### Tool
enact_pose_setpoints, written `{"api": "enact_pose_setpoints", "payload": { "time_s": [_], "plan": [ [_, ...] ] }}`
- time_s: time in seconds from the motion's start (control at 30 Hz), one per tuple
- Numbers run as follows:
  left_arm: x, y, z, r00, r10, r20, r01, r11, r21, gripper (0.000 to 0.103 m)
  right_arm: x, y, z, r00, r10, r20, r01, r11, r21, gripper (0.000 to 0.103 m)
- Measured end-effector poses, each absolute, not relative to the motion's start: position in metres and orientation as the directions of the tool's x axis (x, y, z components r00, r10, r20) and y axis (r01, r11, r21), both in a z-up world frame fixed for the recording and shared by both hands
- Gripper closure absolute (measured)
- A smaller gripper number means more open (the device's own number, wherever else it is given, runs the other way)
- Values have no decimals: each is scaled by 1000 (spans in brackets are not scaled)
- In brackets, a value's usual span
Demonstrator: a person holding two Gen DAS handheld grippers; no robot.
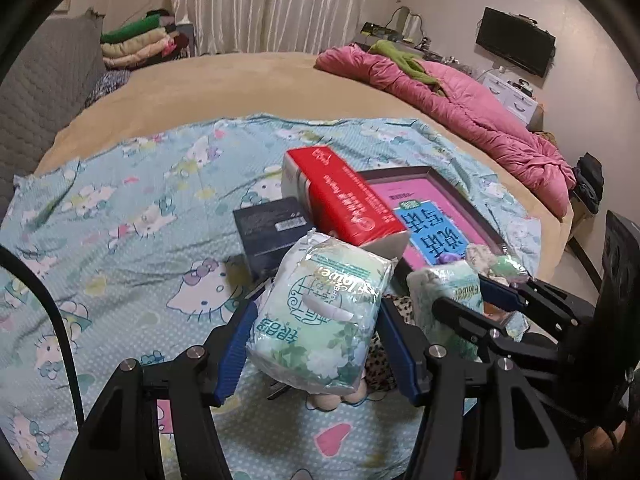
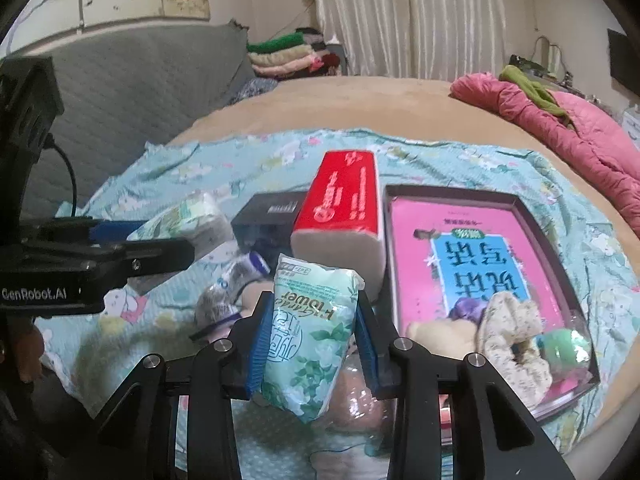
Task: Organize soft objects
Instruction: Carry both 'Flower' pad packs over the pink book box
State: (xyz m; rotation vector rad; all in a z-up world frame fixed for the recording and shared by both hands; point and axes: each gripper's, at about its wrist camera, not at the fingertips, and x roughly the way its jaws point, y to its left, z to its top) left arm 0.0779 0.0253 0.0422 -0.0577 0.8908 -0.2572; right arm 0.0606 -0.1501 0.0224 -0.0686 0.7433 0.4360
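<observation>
My left gripper [image 1: 316, 312] is shut on a green flower-print tissue pack [image 1: 320, 272], lifted above the Hello Kitty sheet [image 1: 120, 216]. My right gripper [image 2: 314, 302] is shut on a second, slimmer green tissue pack [image 2: 308, 344], also held off the bed. Each gripper shows in the other's view: the right gripper [image 1: 460, 292] at the right with its pack [image 1: 444, 292], the left gripper [image 2: 168, 236] at the left with its pack [image 2: 188, 216]. A red tissue pack [image 1: 340, 200] [image 2: 340, 208] stands behind them, beside a dark tray [image 2: 532, 216] with a pink base.
A dark blue box [image 1: 272, 232] lies left of the red pack. A speckled scrunchie [image 2: 512, 336] and a green roll [image 2: 564, 344] sit in the tray's near end. Small soft items and a bottle [image 2: 240, 276] lie under the grippers. A pink quilt [image 1: 460, 100] lies at the bed's far right.
</observation>
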Motion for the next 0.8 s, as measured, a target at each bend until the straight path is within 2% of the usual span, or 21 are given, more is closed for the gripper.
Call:
{"api": "enact_pose_setpoints", "payload": {
  "time_s": [0.23,0.8],
  "plan": [
    [71,14,53,611,-280,-741,203,960,-195,42,57,-164,37,687,357,-633,-391,916,93,64],
    [70,-44,69,599,-311,-738,271,946,-179,42,63,-256,65,790,292,-539,-227,956,185,64]
  ]
}}
